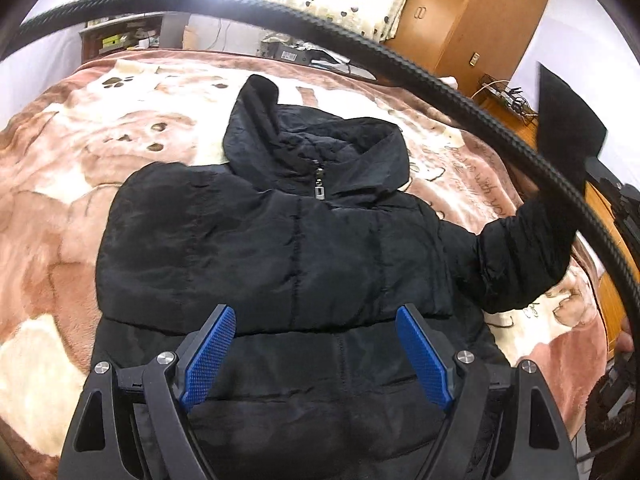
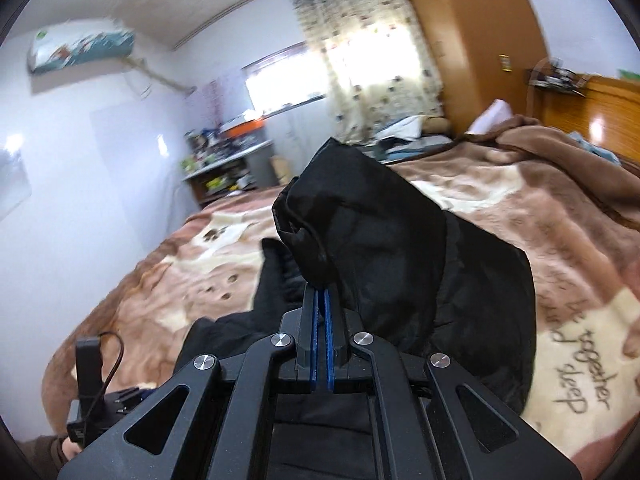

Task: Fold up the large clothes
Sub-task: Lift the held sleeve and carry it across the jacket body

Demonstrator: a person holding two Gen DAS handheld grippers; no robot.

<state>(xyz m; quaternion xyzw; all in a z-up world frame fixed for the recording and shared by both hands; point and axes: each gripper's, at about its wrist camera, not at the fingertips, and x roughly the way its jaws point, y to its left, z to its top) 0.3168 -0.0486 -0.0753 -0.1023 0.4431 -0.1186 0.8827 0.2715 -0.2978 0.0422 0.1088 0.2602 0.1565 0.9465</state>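
Note:
A black hooded puffer jacket (image 1: pixel 288 240) lies face up on the bed, zipped, hood toward the far end. Its left sleeve looks folded under or hidden. My left gripper (image 1: pixel 316 356) is open and empty, hovering above the jacket's lower body, blue pads (image 1: pixel 208 360) wide apart. My right gripper (image 2: pixel 321 296) is shut on the cuff end of the right sleeve (image 2: pixel 360 224) and holds it lifted above the bed. In the left wrist view that raised sleeve (image 1: pixel 516 256) rises toward the right gripper's body (image 1: pixel 568 128) at the right.
A pink and cream plush blanket (image 1: pixel 100 160) covers the bed. A black cable (image 1: pixel 360 44) arcs across the left wrist view. A wooden wardrobe (image 1: pixel 476 12) stands beyond the bed, a wooden headboard (image 2: pixel 600 108) at the right, cluttered shelves (image 2: pixel 224 164) by the far wall.

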